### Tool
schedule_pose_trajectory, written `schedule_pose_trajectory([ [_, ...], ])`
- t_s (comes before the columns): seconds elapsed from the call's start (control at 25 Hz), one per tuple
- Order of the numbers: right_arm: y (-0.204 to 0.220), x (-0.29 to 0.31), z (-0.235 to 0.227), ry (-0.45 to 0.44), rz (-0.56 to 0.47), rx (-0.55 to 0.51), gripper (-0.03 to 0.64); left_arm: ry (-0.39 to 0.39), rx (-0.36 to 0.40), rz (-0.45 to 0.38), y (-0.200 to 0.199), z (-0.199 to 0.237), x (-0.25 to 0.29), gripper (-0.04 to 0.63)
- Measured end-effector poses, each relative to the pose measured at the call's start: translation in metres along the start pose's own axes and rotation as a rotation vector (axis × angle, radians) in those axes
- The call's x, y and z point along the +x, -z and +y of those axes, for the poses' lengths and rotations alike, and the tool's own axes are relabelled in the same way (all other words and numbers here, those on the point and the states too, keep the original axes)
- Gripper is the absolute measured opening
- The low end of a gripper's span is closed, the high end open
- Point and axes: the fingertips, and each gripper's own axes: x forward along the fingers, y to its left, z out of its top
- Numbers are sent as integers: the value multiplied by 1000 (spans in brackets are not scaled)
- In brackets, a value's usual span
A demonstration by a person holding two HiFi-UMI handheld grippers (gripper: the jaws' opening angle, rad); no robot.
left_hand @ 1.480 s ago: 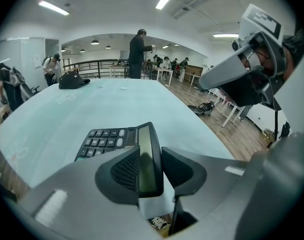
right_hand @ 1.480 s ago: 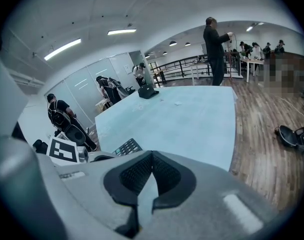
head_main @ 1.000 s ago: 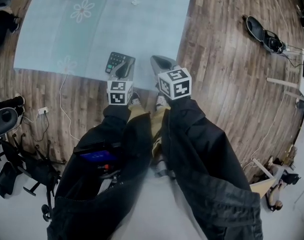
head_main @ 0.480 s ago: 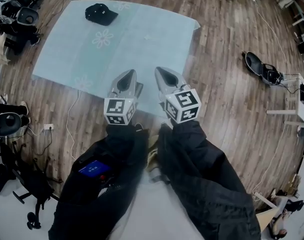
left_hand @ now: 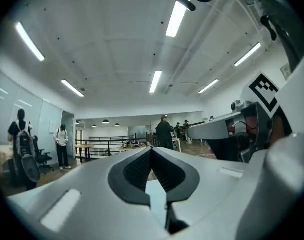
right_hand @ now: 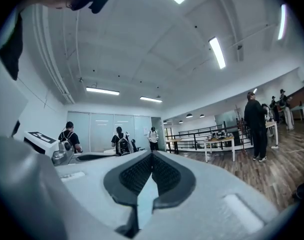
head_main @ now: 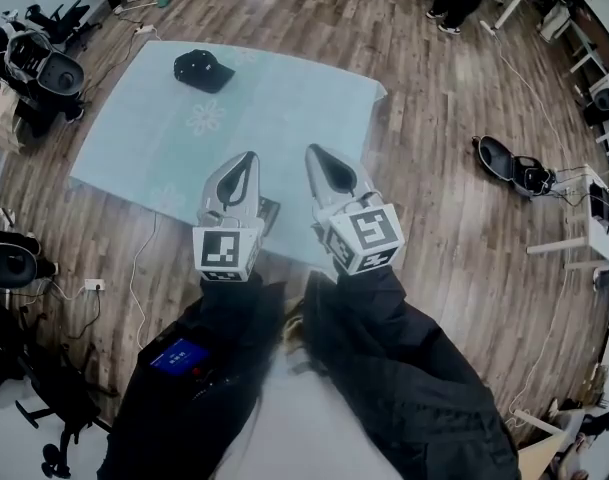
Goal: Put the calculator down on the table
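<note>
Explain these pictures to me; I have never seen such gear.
A person holds a tool in each hand: the left gripper and the right gripper, each with two jaws and a marker cube. The head view comes from a camera on the person's head, looking down on both. The two gripper views come from cameras riding on the grippers, looking along their jaws. Below, a pale blue mat lies on the wooden floor, a black cap on it. Both pairs of jaws are shut and empty.

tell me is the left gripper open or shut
Shut. In its own view the left gripper has both jaws meeting at the tips, with nothing between them.
</note>
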Motion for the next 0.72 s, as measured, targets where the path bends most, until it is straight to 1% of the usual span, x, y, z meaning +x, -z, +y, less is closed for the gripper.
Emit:
schedule_pose_trajectory([
  [0.04,-7,-3,1,3,-13,-14,-2,0,29,-12,-8,-3,-1,2],
  [0.12,-19,-4,2,5,-35,-41,-2,5,44,-30,-19,-5,0,2],
  [0.24,-26,-1,3,-5,-55,-72,-1,2,23,-29,-23,-3,6,2],
  [0.44,-31,1,4,-13,-61,-94,0,-7,-33,1,-28,-3,12,2],
  [0.56,-35,0,3,-13,-66,-104,0,1,-39,5,-25,-5,13,2],
  [0.72,-38,1,5,-13,-77,-106,0,-14,-39,0,-34,-3,14,2],
])
